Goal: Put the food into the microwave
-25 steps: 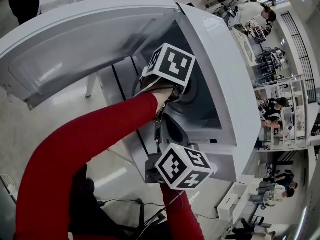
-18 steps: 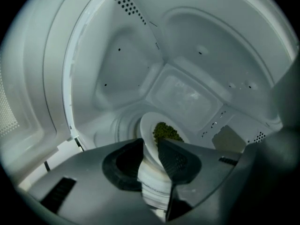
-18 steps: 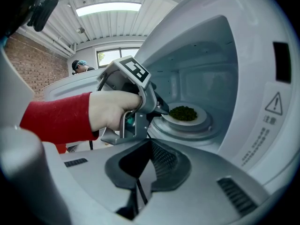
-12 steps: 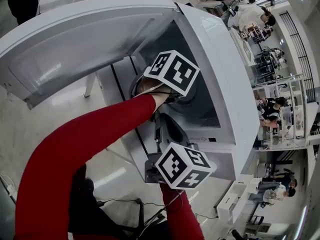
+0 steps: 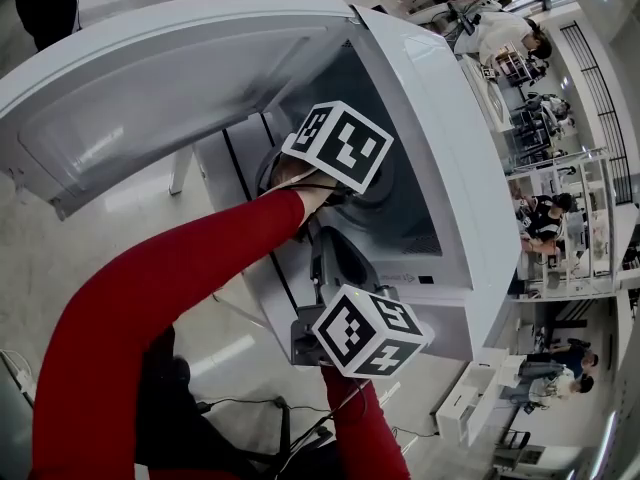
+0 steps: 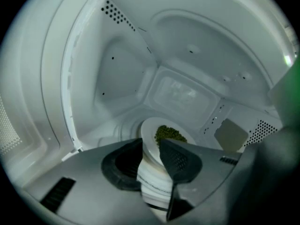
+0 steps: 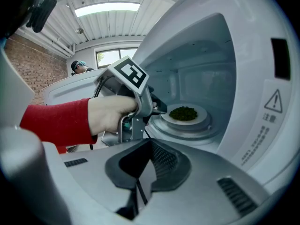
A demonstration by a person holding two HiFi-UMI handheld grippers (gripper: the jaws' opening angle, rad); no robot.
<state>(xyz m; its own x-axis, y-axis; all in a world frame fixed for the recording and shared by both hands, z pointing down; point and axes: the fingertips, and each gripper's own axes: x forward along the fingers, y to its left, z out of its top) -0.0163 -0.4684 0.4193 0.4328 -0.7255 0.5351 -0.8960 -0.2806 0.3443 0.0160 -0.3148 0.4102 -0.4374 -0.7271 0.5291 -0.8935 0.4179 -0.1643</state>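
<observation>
microwave (image 5: 430,98) holds plate (image 7: 202,110) — green food (image 7: 183,112)

The microwave (image 5: 455,138) stands with its door (image 5: 150,88) open to the left in the head view. Inside, the food (image 7: 183,112) lies on the plate (image 7: 202,116), which sits on the turntable (image 7: 187,129). The left gripper (image 6: 150,146) reaches into the cavity, with the plate's near rim between its parted jaws, seemingly untouched. The right gripper (image 7: 151,142) sits outside, before the opening.
</observation>
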